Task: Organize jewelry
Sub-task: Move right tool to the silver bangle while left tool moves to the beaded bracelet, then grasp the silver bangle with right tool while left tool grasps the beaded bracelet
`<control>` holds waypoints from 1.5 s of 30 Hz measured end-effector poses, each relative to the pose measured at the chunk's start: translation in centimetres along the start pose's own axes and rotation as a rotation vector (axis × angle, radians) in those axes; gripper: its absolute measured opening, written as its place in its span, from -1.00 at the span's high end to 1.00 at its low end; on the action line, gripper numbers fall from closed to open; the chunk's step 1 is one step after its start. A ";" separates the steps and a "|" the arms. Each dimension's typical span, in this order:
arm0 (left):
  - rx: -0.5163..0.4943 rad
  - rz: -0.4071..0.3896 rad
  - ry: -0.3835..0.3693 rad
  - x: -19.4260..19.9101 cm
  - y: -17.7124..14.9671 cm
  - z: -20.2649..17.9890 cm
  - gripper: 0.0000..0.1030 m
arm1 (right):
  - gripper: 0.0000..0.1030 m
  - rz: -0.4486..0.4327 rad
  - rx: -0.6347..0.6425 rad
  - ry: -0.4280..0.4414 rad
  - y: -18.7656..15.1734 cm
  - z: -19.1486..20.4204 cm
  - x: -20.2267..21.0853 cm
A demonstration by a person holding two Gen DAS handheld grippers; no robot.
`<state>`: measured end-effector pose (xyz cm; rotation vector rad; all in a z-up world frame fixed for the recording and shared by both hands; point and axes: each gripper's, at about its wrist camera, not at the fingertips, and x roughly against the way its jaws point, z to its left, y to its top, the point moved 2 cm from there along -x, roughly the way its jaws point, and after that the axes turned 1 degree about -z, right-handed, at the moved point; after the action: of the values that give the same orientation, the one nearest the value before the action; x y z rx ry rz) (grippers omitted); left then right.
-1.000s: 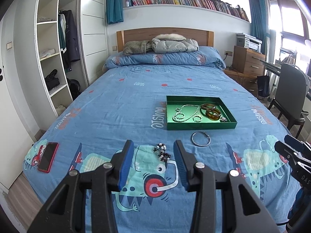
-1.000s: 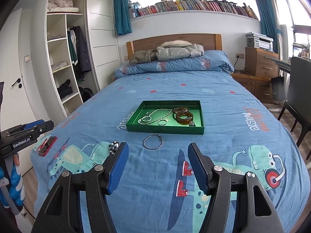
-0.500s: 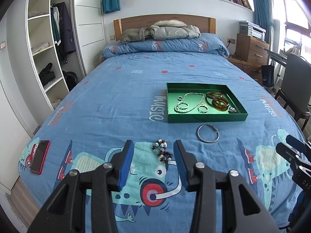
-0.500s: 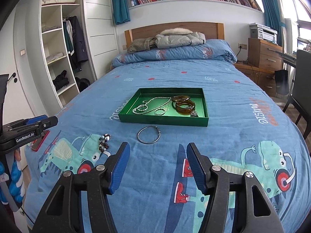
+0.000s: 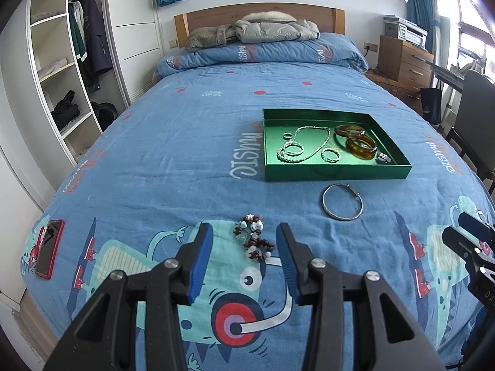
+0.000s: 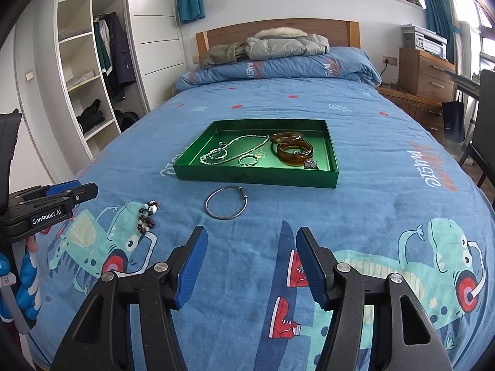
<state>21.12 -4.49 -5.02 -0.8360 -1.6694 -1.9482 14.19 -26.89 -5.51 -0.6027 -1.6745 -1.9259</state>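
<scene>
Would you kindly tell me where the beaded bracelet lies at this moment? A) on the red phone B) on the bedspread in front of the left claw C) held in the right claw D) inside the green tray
B: the beaded bracelet lies on the bedspread just ahead of the open left claw, outside the green tray.

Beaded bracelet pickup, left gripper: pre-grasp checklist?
1. Left gripper open, nothing held: ok.
2. Beaded bracelet lined up between the left fingers in the left wrist view: ok.
3. Pads touching the bracelet: cannot tell; they seem above it.
4. Silver bangle lies apart from the bracelet, out of the way: ok.
5. Green tray has bare floor for more pieces: ok.
6. Right gripper open, short of the bangle, clear of the left: ok.
</scene>
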 end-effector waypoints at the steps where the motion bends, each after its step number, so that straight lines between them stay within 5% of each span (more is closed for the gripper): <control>1: 0.001 0.003 -0.004 -0.4 0.0 0.0 0.21 | -0.14 0.003 0.000 0.000 0.1 -0.1 -0.3; 15: 0.114 0.114 -0.151 -8.1 -0.6 2.1 0.07 | 0.10 0.106 0.056 0.035 3.3 0.0 -10.1; 25: 0.117 0.221 -0.145 -13.6 -2.5 1.7 0.07 | 0.25 0.228 0.101 0.047 3.4 0.5 -17.8; 32: 0.035 0.169 -0.085 -14.2 -2.9 0.5 0.10 | 0.56 0.242 0.158 0.052 3.3 0.8 -18.7; 37: 0.004 0.138 -0.069 -14.2 -2.7 0.2 0.69 | 0.86 0.262 0.253 0.047 2.7 2.1 -18.7; 45: 0.017 0.113 -0.086 -12.6 -2.2 0.3 0.71 | 0.89 0.224 0.292 0.056 2.2 2.3 -16.3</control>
<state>28.79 -4.53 -15.29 -0.9987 -1.6475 -1.8430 28.16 -23.42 -13.79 -0.5868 -1.7302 -1.4949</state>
